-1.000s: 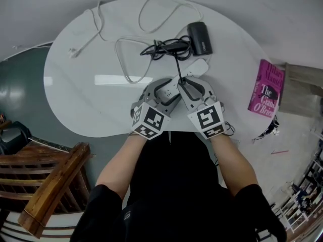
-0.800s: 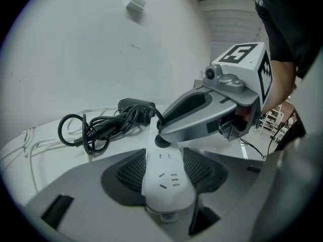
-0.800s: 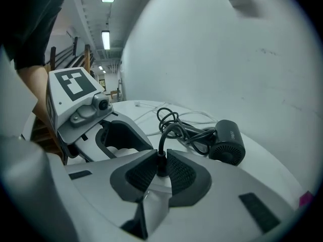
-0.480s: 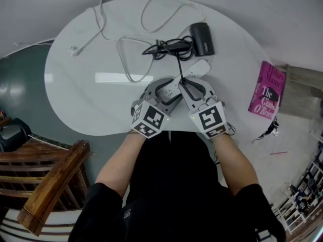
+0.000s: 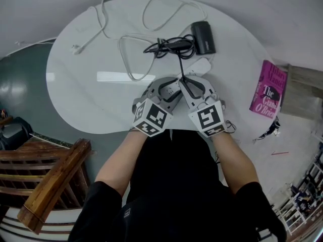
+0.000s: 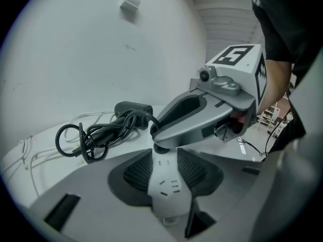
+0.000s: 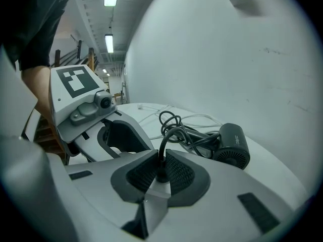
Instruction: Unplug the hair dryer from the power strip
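Note:
On the white oval table lies a white power strip, its near end hidden under both grippers. The black hair dryer rests behind it, with its coiled black cord running to a black plug seated in the strip. My left gripper straddles the power strip; its jaws are closing, and the pads touch the strip's two sides. My right gripper is shut on the plug, just above the strip. The grippers sit side by side.
A white cable loops over the table's far left half and ends in a small plug. A pink book lies on a stand to the right. A wooden chair stands at the lower left. The hair dryer lies beyond the right jaws.
My left gripper's jaws have drawn in around the power strip. Neither hand has moved, and the right gripper still holds the plug.

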`<action>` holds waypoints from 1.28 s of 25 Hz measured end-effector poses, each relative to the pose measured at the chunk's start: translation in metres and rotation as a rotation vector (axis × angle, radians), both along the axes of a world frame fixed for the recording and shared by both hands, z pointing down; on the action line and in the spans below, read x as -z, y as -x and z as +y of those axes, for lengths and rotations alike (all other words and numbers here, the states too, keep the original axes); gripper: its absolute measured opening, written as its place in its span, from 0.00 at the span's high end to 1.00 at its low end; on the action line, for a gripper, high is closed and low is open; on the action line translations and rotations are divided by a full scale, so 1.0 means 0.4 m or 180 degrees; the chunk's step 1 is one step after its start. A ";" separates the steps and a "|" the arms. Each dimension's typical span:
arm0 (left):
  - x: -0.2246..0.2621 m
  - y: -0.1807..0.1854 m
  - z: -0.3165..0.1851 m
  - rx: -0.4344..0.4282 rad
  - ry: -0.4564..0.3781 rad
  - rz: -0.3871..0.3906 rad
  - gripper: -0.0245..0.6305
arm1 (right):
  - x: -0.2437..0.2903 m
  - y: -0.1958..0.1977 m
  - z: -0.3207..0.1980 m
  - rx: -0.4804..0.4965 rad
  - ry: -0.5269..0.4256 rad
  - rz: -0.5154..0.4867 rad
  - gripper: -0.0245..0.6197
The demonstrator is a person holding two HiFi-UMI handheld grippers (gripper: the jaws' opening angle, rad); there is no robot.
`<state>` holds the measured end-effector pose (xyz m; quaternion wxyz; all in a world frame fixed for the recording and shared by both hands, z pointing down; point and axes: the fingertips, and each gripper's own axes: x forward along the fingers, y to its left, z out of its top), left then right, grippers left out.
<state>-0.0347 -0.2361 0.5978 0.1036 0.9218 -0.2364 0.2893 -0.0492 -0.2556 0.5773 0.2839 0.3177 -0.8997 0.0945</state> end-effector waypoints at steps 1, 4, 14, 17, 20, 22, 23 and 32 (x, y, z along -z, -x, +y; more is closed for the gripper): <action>-0.002 -0.001 0.002 -0.0011 -0.0041 -0.0047 0.72 | 0.001 -0.001 0.001 -0.0028 -0.0012 -0.0016 0.86; -0.004 -0.008 0.011 0.0011 -0.0119 -0.0088 0.72 | 0.006 -0.010 0.005 -0.0136 0.0007 -0.0146 0.87; 0.000 -0.004 0.007 0.0089 -0.0102 0.0136 0.72 | 0.021 -0.017 -0.009 -0.0338 0.0219 -0.0456 0.87; 0.001 0.000 0.003 0.0143 -0.0139 0.0166 0.76 | 0.034 -0.022 -0.002 -0.0307 0.0186 -0.0431 0.87; 0.001 0.004 -0.003 0.0223 -0.0123 0.0183 0.80 | 0.053 -0.018 -0.014 -0.0322 0.0206 -0.0565 0.87; 0.000 -0.001 -0.003 0.0218 -0.0134 0.0163 0.81 | 0.098 -0.009 -0.029 -0.0309 0.0126 -0.0698 0.87; -0.001 -0.002 -0.005 0.0223 -0.0130 0.0165 0.81 | 0.117 -0.005 -0.035 -0.0287 0.0095 -0.0729 0.87; 0.020 0.012 0.017 0.0229 0.0215 0.0330 0.74 | 0.078 -0.113 -0.003 -0.0514 0.0664 -0.0844 0.87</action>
